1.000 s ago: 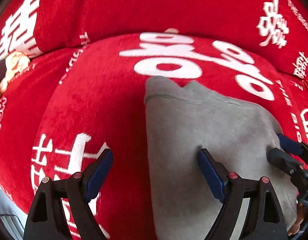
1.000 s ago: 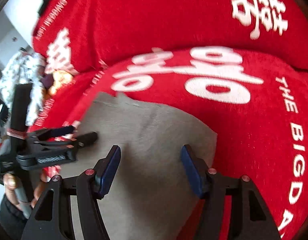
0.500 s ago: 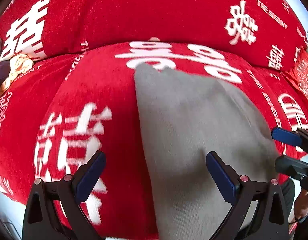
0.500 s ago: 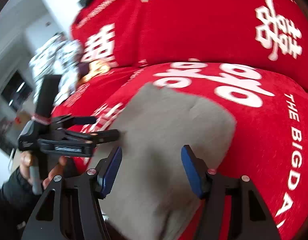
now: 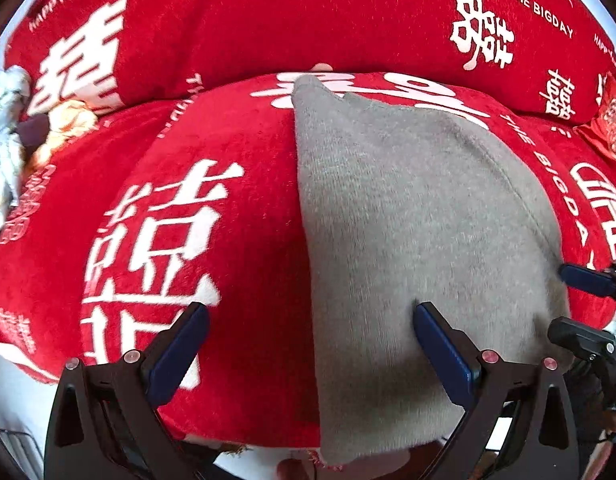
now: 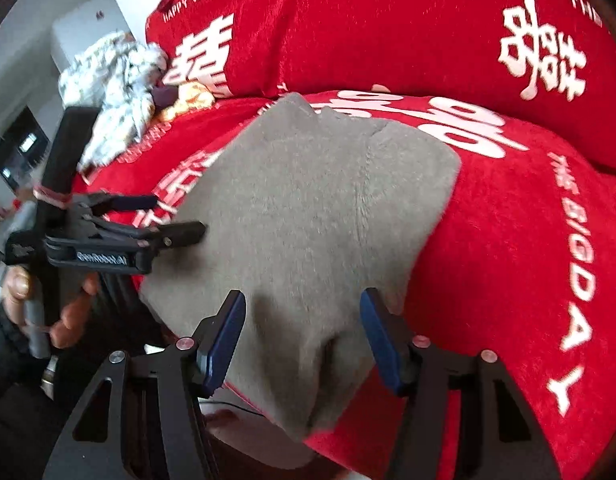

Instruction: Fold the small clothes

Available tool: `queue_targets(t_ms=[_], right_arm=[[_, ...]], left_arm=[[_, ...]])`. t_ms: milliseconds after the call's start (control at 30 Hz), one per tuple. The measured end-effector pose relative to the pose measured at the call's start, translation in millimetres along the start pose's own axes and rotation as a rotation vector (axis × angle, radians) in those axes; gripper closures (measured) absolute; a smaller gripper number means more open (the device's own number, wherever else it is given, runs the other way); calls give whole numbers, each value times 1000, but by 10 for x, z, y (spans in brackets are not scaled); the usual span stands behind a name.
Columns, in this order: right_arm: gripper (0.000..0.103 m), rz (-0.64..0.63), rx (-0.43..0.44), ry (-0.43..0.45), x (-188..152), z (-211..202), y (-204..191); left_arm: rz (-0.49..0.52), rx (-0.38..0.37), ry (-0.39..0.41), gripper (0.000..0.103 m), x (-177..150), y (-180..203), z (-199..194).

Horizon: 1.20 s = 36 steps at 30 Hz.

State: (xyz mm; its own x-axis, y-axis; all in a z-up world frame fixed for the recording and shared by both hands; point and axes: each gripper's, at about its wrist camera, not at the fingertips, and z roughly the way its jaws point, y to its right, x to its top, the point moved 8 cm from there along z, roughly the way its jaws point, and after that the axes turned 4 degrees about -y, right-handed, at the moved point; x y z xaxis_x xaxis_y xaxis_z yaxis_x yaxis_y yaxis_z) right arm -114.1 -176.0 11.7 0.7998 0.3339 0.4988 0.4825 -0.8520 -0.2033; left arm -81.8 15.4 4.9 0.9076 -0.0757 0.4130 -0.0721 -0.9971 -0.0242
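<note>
**Grey garment lying folded on the red cushion, both tongs standing off it**

A grey knitted garment (image 5: 408, 220) is lying flat on the red seat cushion (image 5: 236, 184), which is printed with white characters and the words "THE BIGDAY". The cloth is running from near the seam with the red back cushion (image 5: 288, 20) down to the front edge of the seat, where its lower end is hanging slightly over. A stitched seam is running along its length, and its far end is showing two small points.

The left gripper (image 5: 308, 344) is hovering above the cloth's left edge with its jaws spread wide. One blue pad is sitting over the bare red cushion and the other over the grey cloth; nothing is pinched between them.

The right gripper (image 6: 304, 340) is hovering over the near end of the garment. Its jaws are closing, with the grey cloth lying below and between the blue pads, yet the pads are not pressing on it.

In the right wrist view, a hand (image 6: 40, 304) is holding the left gripper's handle beside the cloth.

No container is showing. At the far left end of the seat, a white patterned bundle of fabric (image 6: 116, 76) is sitting, with a small orange-and-yellow object (image 6: 188, 98) just beside it.
</note>
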Motion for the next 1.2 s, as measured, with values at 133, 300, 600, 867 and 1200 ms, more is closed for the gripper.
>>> queue_targets(t_ms=[133,300,600,867,1200], right_arm=[[33,-94,-187,35,-23,-269,-155],[26,-129,-264,130,153,-560,-384],[25,-17,-299,95,197,-507,-268],[25,36,-306,74,95,-481,-164],[25,38,-297,86,69,-537,-215]], left_arm=[[28,83,70,1,-34,35,-228],[14,85,128,1,0,105,-416],[-28,8,130,1,-1,241,-503],[-40,12,66,1,-89,332,-394],[-100,10,112,1,-163,270,-519]])
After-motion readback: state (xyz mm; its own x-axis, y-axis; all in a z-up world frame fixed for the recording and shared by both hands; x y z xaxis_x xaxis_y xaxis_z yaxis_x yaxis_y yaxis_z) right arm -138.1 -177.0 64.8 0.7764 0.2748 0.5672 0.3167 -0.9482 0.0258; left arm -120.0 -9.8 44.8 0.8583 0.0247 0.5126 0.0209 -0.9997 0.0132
